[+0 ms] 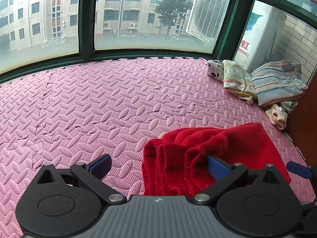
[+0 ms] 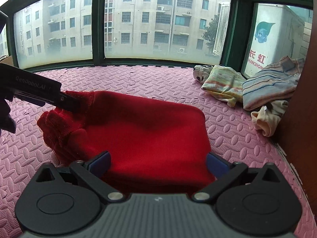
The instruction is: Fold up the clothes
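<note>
While the red knitted garment (image 2: 142, 130) lies folded on the pink foam mat (image 1: 79, 107), both grippers sit at its edges with their jaws spread wide. From the right wrist view, the right gripper (image 2: 158, 163) straddles the near edge of the cloth, its blue pads on either side and pinching nothing. At the garment's bunched left end, the left gripper (image 1: 158, 165) has one pad tucked into the folds and the other out over bare mat, so it grips nothing. Well apart, near the window corner, a heap of striped and patterned clothes (image 1: 263, 83) rests on the mat.
</note>
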Tool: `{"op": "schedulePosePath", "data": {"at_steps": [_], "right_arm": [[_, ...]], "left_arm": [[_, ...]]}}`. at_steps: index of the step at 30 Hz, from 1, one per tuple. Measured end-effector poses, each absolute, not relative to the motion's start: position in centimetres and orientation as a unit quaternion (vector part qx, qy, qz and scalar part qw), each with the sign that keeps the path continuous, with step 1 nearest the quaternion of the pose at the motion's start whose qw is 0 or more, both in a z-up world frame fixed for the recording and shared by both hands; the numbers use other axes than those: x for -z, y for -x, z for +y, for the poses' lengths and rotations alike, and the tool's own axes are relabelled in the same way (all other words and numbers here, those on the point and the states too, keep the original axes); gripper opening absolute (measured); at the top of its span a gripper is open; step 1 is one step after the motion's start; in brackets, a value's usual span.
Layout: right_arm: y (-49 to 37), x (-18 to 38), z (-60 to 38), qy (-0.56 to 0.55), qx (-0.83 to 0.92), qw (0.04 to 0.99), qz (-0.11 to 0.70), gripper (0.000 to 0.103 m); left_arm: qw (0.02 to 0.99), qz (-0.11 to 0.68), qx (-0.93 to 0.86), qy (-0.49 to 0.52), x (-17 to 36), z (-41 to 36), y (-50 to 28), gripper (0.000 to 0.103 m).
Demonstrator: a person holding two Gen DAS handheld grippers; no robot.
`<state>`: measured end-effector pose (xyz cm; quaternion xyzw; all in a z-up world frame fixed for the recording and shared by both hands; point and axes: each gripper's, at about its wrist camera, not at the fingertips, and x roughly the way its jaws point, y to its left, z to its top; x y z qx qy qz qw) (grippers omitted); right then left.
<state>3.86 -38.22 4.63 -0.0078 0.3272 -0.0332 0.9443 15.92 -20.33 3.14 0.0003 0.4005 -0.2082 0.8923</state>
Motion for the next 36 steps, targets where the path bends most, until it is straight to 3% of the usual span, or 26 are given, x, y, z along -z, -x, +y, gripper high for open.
{"op": "schedulePosePath", "data": {"at_steps": [8, 20, 25, 36], "right_arm": [[-4.5, -5.0, -37.8, 0.005, 0.018, 0.946, 0.324, 0.103], [-4.5, -4.1, -36.5, 0.032, 0.001, 0.944, 0.328, 0.103], [-3.9, -5.3, -35.5, 0.057, 0.012, 0.956, 0.286, 0.103], [-5.8, -4.2, -33.2, 0.087, -0.029, 0.943, 0.320, 0.103]], "left_arm": [[0.892, 0.389, 0.231, -0.024, -4.1, -22.7, -16.4, 0.103], [0.875, 0.437, 0.209, -0.001, -1.9, -22.9, -19.8, 0.103], [0.870, 0.446, 0.212, 0.017, -1.6, -22.4, -20.0, 0.103], [0.867, 0.452, 0.207, 0.029, -1.4, -22.0, -20.3, 0.103]]}}
